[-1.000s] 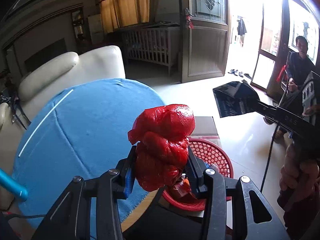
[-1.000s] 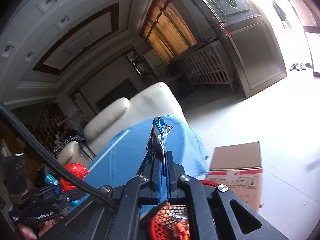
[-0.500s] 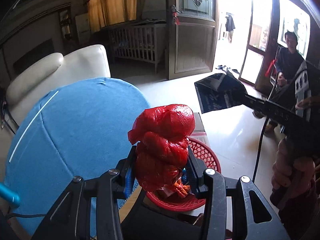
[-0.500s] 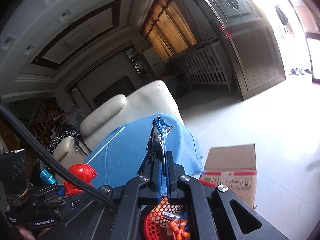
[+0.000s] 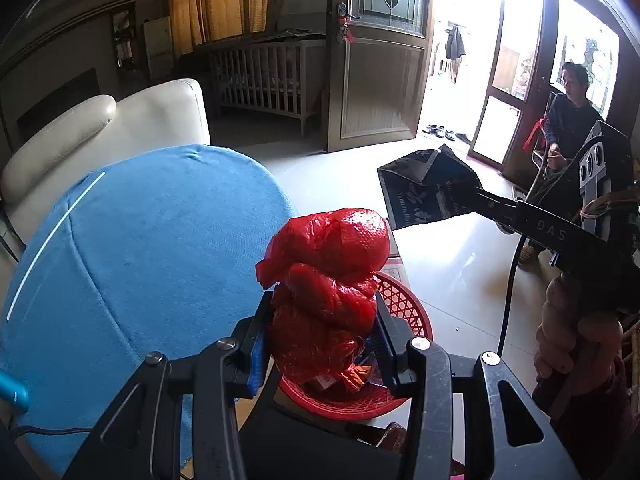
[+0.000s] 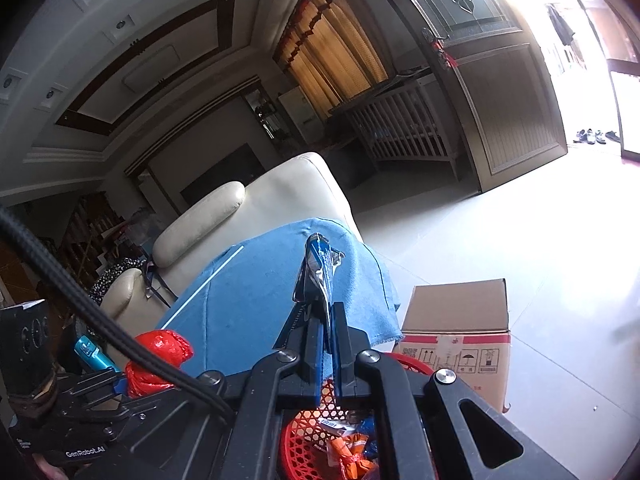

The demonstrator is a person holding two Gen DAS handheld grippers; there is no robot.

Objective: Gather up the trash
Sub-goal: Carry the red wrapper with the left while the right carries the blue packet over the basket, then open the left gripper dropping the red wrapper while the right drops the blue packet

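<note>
Wide shot first: the blue-covered desk (image 5: 132,264) fills the left side, a cream sofa (image 5: 100,136) behind it and a cardboard box (image 6: 456,332) on the pale floor beside it. Down low, just off the desk's edge, sits the red mesh basket (image 5: 404,308), wrappers piled inside. Above it, the left tongs (image 5: 320,348) are clamped tight on a crumpled red plastic bag (image 5: 328,280), bulging up between the two fingers and hanging right over the basket. Off to the right, the right tongs (image 6: 325,340) are pinched fully together on a thin blue snack wrapper (image 6: 318,268), standing upright above the basket's rim, with the dark foil side showing in the left view.
</note>
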